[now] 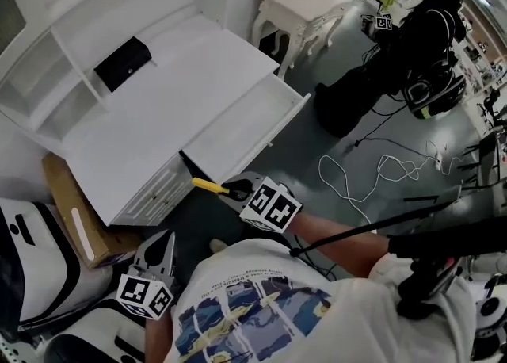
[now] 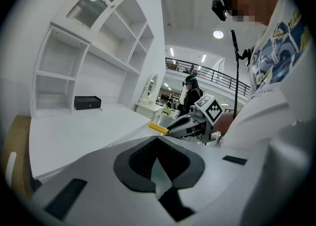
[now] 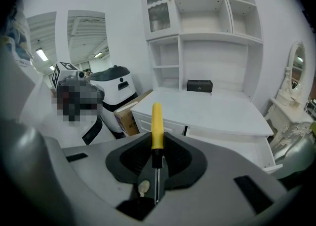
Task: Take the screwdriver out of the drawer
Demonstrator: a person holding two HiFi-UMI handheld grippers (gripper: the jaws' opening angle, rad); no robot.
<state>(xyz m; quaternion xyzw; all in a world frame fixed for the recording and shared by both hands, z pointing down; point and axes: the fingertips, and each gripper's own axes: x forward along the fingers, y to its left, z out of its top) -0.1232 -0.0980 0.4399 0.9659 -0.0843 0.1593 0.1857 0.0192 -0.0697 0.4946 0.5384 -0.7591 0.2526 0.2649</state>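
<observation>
Screwdriver (image 3: 156,121), clenched at its shaft by the fingers of the right gripper (image 3: 156,157), sits outside the open drawer (image 1: 238,128) as the task wants, while the left gripper (image 1: 161,244) idles closed and empty.

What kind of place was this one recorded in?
Probably a large recording hall staged with home furniture: a white desk with hutch, loose cables on the grey floor, a railed mezzanine behind.

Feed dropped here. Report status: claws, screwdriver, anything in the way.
Right claw shut on screwdriver, out of the open drawer, yellow handle forward. Left claw shut, empty, held low. Nothing in the way.
</observation>
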